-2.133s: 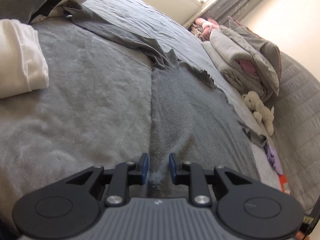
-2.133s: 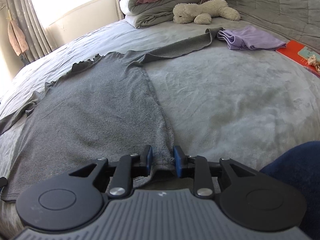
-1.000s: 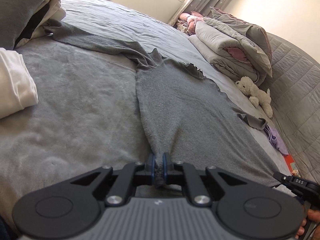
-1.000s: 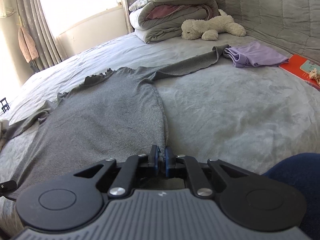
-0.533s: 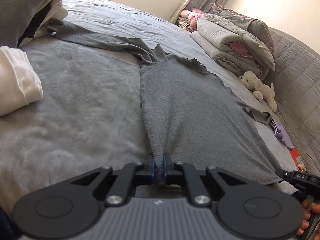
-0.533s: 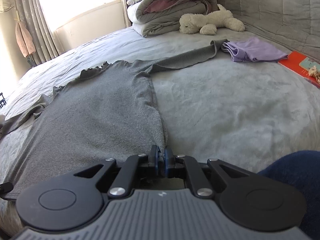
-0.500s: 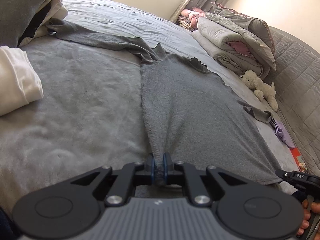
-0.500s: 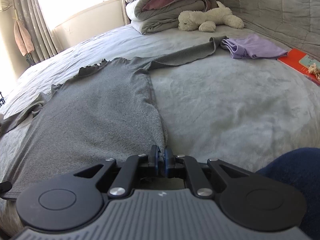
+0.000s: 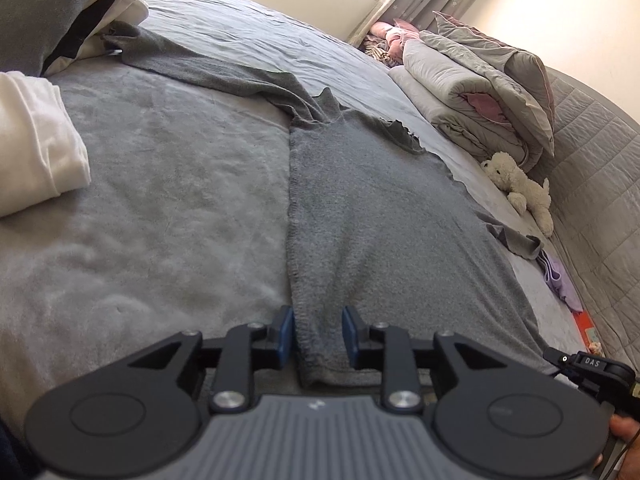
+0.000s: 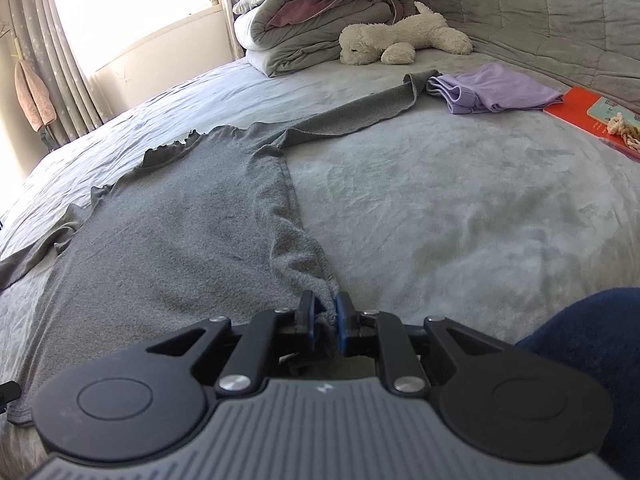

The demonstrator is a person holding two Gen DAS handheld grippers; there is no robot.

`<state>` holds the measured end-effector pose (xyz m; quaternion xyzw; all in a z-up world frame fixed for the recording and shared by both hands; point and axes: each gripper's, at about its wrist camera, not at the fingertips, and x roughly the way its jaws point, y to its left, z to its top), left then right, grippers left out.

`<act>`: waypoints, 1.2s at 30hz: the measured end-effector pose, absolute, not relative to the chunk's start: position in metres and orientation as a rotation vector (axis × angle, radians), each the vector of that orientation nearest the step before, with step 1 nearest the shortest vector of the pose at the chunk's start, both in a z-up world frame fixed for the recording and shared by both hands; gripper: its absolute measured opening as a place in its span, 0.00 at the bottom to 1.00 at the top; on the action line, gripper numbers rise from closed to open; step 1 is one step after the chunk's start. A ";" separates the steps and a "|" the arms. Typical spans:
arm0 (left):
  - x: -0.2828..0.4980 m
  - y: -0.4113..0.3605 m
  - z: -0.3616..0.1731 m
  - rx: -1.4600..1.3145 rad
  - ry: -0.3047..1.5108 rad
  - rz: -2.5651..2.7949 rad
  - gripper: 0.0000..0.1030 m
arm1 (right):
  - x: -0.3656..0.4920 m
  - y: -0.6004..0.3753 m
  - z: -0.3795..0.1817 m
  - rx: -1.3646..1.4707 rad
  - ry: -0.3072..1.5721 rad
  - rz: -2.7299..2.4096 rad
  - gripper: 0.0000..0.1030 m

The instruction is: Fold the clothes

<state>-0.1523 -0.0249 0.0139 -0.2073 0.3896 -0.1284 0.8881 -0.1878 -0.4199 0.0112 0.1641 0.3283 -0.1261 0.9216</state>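
A grey long-sleeved shirt (image 9: pixel 380 208) lies spread flat on the grey bed blanket (image 9: pixel 160 200), sleeves out to both sides. My left gripper (image 9: pixel 318 334) sits at the shirt's lower left corner. Its jaws are opening, and the hem lies loose between the blue pads (image 9: pixel 286 334) without touching them. In the right wrist view, the shirt (image 10: pixel 180 240) rises in a small ridge to my right gripper (image 10: pixel 325 316) at the lower right corner. Those jaws are opening slightly, with the bunched hem still pinched between the pads.
A folded white cloth (image 9: pixel 36 152) and a clothes pile (image 9: pixel 60 12) lie to the left. Folded duvets (image 10: pixel 320 32) and a plush toy (image 10: pixel 400 40) sit at the bed's far end. A lilac garment (image 10: pixel 496 92) and an orange book (image 10: pixel 596 116) lie right. A person's dark blue leg (image 10: pixel 580 340) is close.
The left jaws have parted and let go of the hem, which now lies flat between them. The right jaws have parted a little, with the cloth still between them.
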 end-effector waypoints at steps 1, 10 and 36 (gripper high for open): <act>-0.152 -0.025 0.014 -0.428 0.811 -0.269 0.27 | -0.188 -0.420 0.011 0.337 0.674 -0.259 0.16; -0.154 -0.028 0.014 -0.394 0.801 -0.270 0.26 | -0.187 -0.420 0.009 0.336 0.677 -0.254 0.16; -0.156 -0.027 0.018 -0.375 0.770 -0.239 0.23 | -0.190 -0.421 0.014 0.380 0.593 -0.244 0.20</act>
